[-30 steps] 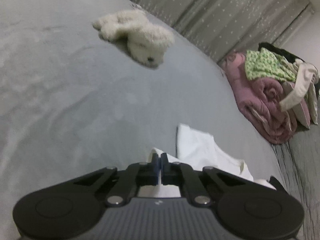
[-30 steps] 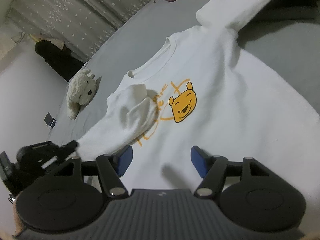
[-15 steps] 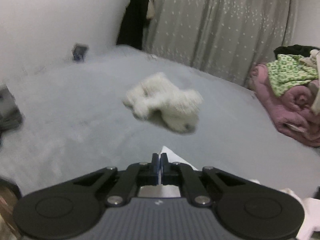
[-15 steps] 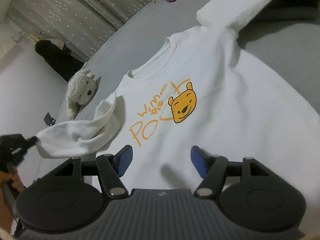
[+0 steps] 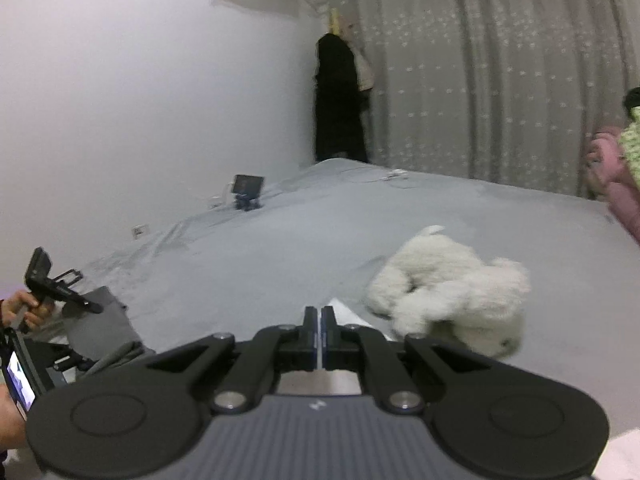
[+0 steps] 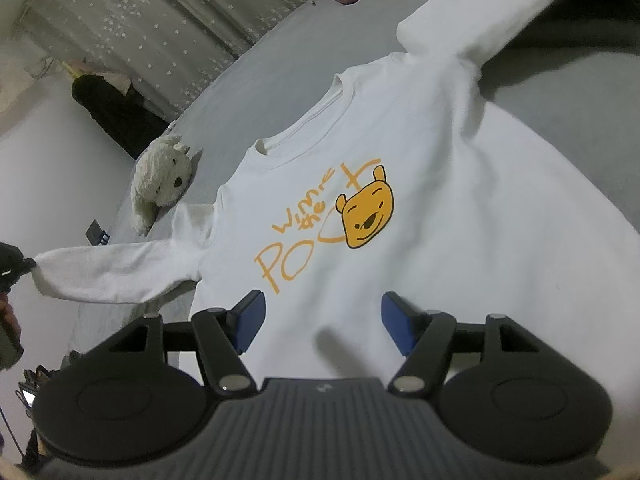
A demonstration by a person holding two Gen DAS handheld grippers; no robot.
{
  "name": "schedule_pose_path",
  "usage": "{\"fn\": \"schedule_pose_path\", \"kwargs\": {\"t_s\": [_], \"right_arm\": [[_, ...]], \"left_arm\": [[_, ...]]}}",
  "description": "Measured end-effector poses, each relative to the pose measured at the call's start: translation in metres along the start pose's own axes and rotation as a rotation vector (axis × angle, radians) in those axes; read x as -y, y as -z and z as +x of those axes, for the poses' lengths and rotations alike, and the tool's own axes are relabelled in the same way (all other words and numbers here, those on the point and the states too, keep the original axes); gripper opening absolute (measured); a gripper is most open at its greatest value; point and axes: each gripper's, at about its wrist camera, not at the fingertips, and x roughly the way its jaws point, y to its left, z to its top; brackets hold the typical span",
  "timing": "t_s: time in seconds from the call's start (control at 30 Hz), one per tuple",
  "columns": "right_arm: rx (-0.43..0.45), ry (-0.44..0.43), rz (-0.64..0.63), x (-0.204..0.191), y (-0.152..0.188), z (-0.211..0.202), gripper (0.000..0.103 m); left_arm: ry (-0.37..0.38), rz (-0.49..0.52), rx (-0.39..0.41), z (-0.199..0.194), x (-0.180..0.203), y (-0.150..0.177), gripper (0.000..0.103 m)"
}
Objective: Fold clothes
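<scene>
A white sweatshirt (image 6: 420, 168) with a yellow bear print lies front up on the grey bed (image 6: 280, 52). My left gripper (image 5: 321, 316) is shut on the cuff of its left sleeve (image 6: 108, 268), which is pulled out straight and lifted to the side; a white corner of the cuff (image 5: 344, 312) shows past the fingertips. In the right wrist view the left gripper (image 6: 16, 266) sits at the sleeve's end. My right gripper (image 6: 324, 322) is open and empty, hovering over the sweatshirt's lower front. The other sleeve (image 6: 460, 20) lies stretched toward the far right.
A white plush dog (image 5: 448, 292) lies on the bed beside the sweatshirt's shoulder, also in the right wrist view (image 6: 160, 176). A pile of pink and green laundry (image 5: 616, 176) sits at the right. A small stand with a screen (image 5: 248, 190) stands near the wall. Grey curtains (image 5: 480, 72) hang behind.
My left gripper has pulled the sleeve off the sweatshirt's chest and out to the left, uncovering the printed words. My right gripper has stayed open over the hem.
</scene>
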Motion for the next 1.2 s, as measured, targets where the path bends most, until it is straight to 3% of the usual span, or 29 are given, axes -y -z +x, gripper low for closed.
{"fn": "schedule_pose_path", "kwargs": {"t_s": [0.2, 0.33, 0.47, 0.63, 0.73, 0.8, 0.87, 1.2], "right_arm": [[0.002, 0.014, -0.034, -0.003, 0.001, 0.003, 0.069], [0.006, 0.026, -0.070, -0.007, 0.004, 0.005, 0.071], [0.011, 0.034, -0.087, -0.009, 0.005, 0.006, 0.072], [0.013, 0.035, -0.085, -0.010, 0.005, 0.007, 0.073], [0.015, 0.035, -0.086, -0.010, 0.005, 0.007, 0.073], [0.015, 0.035, -0.085, -0.011, 0.005, 0.007, 0.073], [0.015, 0.032, -0.082, -0.010, 0.004, 0.007, 0.073], [0.017, 0.025, -0.066, -0.008, 0.003, 0.007, 0.073]], "left_arm": [[-0.108, -0.020, -0.080, 0.033, -0.008, 0.007, 0.001], [-0.205, -0.043, -0.194, 0.055, -0.016, 0.017, 0.001], [-0.244, -0.091, -0.305, 0.073, -0.029, 0.029, 0.000], [-0.307, -0.076, -0.332, 0.075, -0.039, 0.035, 0.004], [-0.273, -0.127, -0.359, 0.074, -0.042, 0.036, 0.012], [-0.249, -0.132, -0.361, 0.072, -0.037, 0.037, 0.025], [-0.215, -0.129, -0.356, 0.067, -0.028, 0.039, 0.032], [0.080, -0.048, -0.376, 0.034, 0.058, 0.074, 0.038]]}}
